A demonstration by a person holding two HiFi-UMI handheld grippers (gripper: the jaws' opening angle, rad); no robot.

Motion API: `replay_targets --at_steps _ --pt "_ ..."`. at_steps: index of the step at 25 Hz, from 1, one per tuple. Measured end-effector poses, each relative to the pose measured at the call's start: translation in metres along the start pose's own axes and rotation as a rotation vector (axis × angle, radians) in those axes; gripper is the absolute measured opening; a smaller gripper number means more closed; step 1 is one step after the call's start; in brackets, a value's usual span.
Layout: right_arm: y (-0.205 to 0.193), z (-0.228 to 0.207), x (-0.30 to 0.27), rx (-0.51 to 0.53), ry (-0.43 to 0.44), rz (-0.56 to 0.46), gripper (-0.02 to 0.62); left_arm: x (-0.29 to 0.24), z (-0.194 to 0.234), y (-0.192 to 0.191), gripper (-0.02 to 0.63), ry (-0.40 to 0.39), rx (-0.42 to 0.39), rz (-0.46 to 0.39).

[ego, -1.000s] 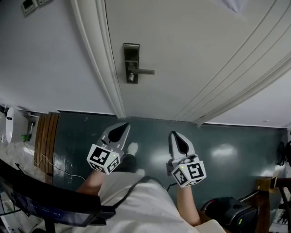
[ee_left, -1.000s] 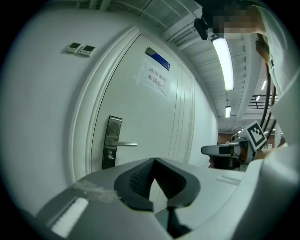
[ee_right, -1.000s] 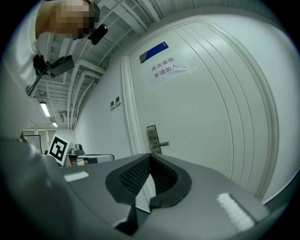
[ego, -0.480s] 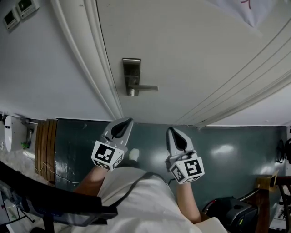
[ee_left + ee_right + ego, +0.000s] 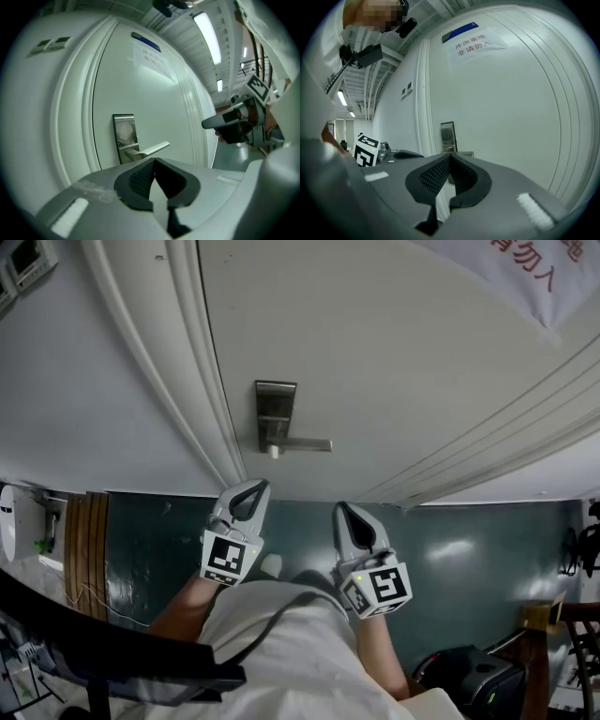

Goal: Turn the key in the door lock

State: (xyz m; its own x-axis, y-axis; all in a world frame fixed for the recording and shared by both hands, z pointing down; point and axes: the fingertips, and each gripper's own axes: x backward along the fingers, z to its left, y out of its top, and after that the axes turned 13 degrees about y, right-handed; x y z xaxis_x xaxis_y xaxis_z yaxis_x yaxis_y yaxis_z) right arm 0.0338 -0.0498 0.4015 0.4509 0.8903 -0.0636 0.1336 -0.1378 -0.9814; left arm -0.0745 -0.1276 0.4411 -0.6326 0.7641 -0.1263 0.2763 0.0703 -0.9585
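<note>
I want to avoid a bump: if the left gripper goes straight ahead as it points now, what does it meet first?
Probably the lever handle on the lock plate; nothing shows between it and the shut left gripper, though depth is unclear.

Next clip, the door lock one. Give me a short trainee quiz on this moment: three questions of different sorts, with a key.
1. True or false: the left gripper touches the door handle.
2. What is between the right gripper's fingers? A) a key B) nothing C) the handle
3. Fill in: a paper ____ is stuck high on the door.
Key: 1 false; 2 B; 3 notice.
</note>
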Motion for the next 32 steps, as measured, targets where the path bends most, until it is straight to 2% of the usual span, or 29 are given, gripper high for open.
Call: replay_targets --at_steps 2,8,12,23,27,29,30,32 --pt "-0.002 -0.001 -0.009 0.009 0.011 0.012 0.008 -0.005 0.002 -0.008 0.008 0.016 -0.082 0.002" --pt "-0.002 -0.015 -0.025 0.024 0.058 0.034 0.008 -0.017 0.01 -0.018 0.008 0.129 -0.269 0.018" --pt "-0.002 -0.027 -0.031 0.042 0.11 0.054 0.008 -0.027 0.005 -0.027 0.008 0.172 -0.384 0.034" --pt "0.001 -0.049 -0.034 0.089 0.271 0.116 0.008 -0.057 0.004 -0.045 0.006 0.33 -0.567 0.107" --pt "0.003 -0.06 -0.029 0.098 0.293 0.128 0.008 -0.067 0.003 -0.056 0.006 0.342 -0.651 0.14" --pt "0.004 -0.064 -0.029 0.102 0.305 0.129 0.009 -0.073 0.001 -0.067 0.041 0.336 -0.7 0.171" --pt "0.004 -0.065 -0.03 0.105 0.313 0.129 0.008 -0.074 0.002 -0.073 0.079 0.342 -0.718 0.186" --pt "0.005 -0.067 -0.03 0.111 0.327 0.129 0.009 -0.076 0.007 -0.078 0.093 0.366 -0.741 0.204"
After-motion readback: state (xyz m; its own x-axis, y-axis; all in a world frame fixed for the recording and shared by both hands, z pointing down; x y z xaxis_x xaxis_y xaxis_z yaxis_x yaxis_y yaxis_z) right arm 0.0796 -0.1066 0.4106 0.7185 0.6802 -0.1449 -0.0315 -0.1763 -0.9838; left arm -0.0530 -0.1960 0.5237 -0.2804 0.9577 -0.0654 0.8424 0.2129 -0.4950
